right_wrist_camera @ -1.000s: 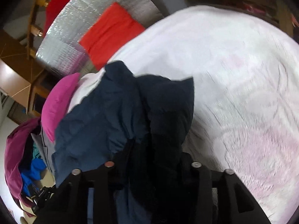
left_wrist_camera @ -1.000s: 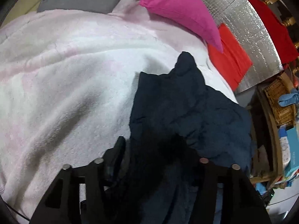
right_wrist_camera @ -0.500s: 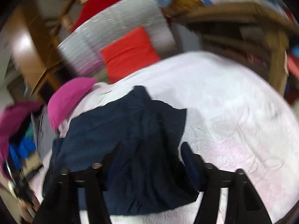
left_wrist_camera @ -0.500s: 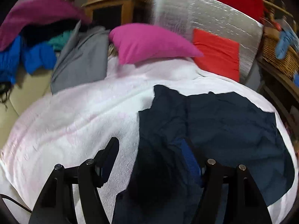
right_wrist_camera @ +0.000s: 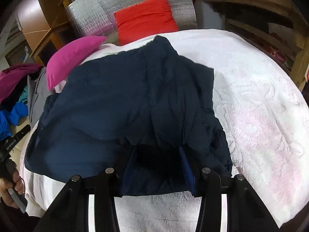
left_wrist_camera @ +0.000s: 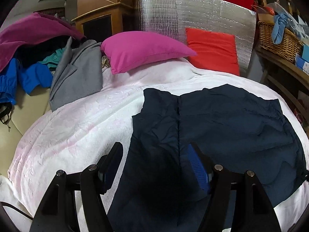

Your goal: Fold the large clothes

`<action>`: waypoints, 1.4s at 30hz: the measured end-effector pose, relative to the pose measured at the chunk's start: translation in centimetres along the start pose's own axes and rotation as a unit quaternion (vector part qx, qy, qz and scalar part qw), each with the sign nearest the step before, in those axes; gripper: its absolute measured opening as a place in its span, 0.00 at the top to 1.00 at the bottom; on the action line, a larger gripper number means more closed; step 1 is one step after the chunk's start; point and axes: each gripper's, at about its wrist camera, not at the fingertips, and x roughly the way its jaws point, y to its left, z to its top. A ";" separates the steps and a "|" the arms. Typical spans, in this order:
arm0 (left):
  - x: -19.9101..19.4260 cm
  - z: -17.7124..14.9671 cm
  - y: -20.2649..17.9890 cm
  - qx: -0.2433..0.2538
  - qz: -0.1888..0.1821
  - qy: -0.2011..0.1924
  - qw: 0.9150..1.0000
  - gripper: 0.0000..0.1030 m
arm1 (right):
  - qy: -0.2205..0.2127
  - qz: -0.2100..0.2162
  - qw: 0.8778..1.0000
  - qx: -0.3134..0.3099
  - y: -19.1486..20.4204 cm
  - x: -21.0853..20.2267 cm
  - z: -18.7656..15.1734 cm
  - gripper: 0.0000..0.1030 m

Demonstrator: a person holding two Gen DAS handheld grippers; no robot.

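A navy puffer jacket (left_wrist_camera: pixel 231 125) lies spread on the white fleece blanket (left_wrist_camera: pixel 77 125) of a bed. My left gripper (left_wrist_camera: pixel 154 150) hovers open over the jacket's near left part. Its left finger is over bare blanket and its right pad (left_wrist_camera: pixel 199 170) rests by the fabric without pinching it. In the right wrist view the jacket (right_wrist_camera: pixel 125 96) fills the middle. My right gripper (right_wrist_camera: pixel 156 150) is closing on its near hem. Gathered fabric fills the gap between both blue pads.
A pink pillow (left_wrist_camera: pixel 143 48), a red cushion (left_wrist_camera: pixel 212 50) and a silver foil board (left_wrist_camera: pixel 193 13) stand at the bed's far end. A grey coat (left_wrist_camera: pixel 77 73) and piled clothes (left_wrist_camera: pixel 29 34) lie left. A wicker basket (left_wrist_camera: pixel 278 36) and wooden shelves (right_wrist_camera: pixel 270 9) stand right. A hand (right_wrist_camera: pixel 11 183) shows at lower left.
The jacket hung bunched from both grippers and now lies spread flat on the blanket. Both views rolled level and drew back. The left jaws widened and let the fabric go.
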 end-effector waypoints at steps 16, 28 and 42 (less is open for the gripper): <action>1.0 0.0 -0.8 0.004 0.005 0.021 1.000 0.32 | -0.001 -0.019 0.999 -0.027 2.3 1.6 2.2 0.52; -7.7 -1.5 -2.7 0.005 0.032 0.007 0.999 0.22 | -0.104 -0.015 0.994 -0.022 4.5 -9.8 1.3 0.33; -28.1 0.0 -6.5 0.049 0.064 -0.122 0.989 0.07 | -0.203 -0.009 0.979 -0.015 6.4 -24.8 -3.0 0.23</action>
